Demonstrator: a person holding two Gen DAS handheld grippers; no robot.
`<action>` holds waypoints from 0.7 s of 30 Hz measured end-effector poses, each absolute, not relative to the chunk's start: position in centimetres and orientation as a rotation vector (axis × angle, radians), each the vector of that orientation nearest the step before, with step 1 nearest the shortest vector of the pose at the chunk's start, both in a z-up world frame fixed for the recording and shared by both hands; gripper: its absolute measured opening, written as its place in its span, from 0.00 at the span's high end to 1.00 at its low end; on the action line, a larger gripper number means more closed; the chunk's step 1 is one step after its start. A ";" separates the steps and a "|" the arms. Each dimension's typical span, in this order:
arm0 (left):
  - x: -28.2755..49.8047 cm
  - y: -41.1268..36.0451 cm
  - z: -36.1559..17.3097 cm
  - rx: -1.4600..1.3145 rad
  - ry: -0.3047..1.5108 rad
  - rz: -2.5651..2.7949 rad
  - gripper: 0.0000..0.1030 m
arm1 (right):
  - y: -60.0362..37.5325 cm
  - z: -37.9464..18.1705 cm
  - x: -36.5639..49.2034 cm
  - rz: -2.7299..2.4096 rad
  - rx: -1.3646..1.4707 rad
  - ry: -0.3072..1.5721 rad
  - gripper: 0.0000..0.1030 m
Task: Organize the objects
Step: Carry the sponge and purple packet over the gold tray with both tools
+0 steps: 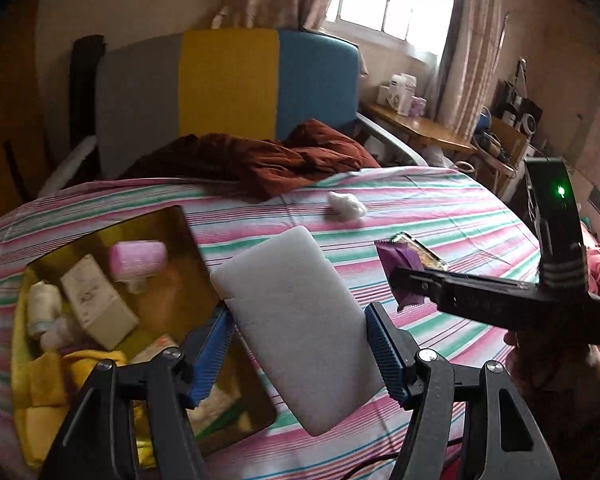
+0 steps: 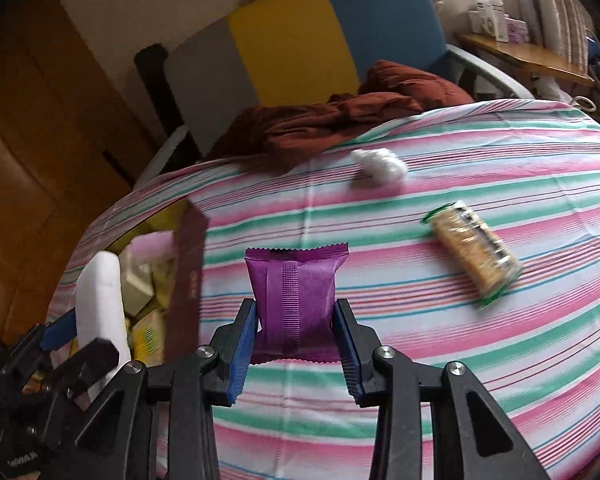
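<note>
My left gripper (image 1: 300, 332) is shut on a white foam block (image 1: 284, 272), held tilted in the air beside an open gold-lined box (image 1: 172, 220). In the box lie a pink packet (image 1: 138, 258), a cream carton (image 1: 96, 300) and yellow cloth. My right gripper (image 2: 296, 320) is shut on a purple snack packet (image 2: 296, 276), held upright above the striped bedsheet (image 2: 420, 360). In the left wrist view the right gripper (image 1: 420, 280) hangs to the right of the foam block. The right wrist view shows the left gripper (image 2: 80, 340) at lower left, by the box wall (image 2: 188, 280).
A green-edged cracker packet (image 2: 474, 256) and a crumpled white wad (image 2: 380, 164) lie on the sheet. A rust-red blanket (image 1: 260, 160) is bunched at the grey, yellow and blue headboard (image 1: 228, 80). A wooden bedside table (image 1: 420, 128) carries boxes under the window.
</note>
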State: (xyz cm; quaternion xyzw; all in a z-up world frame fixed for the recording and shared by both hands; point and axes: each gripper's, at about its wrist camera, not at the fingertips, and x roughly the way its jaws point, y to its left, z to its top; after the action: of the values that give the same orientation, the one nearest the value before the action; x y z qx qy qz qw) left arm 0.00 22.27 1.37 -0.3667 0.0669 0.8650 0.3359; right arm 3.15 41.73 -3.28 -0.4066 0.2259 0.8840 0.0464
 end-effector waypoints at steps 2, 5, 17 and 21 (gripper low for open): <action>0.0 21.2 1.4 -0.955 0.170 2.275 0.35 | 40.5 -3.2 3.1 2.725 -1.249 0.690 0.63; -0.1 19.4 1.3 -0.959 0.158 2.304 0.35 | 38.7 -3.0 2.9 2.765 -1.262 0.687 0.63; -0.6 15.2 0.1 -1.005 0.104 2.365 0.34 | 32.8 -3.1 1.7 2.856 -1.350 0.642 0.63; -0.6 14.4 -0.4 -1.018 0.096 2.370 0.34 | 31.6 -3.1 1.7 2.871 -1.370 0.629 0.63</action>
State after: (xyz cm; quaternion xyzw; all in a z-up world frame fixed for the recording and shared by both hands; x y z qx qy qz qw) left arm -0.55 14.42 -0.36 -0.3792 0.0357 0.8823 0.2765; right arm 1.67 31.65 -3.11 -0.4220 0.1938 0.8842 -0.0507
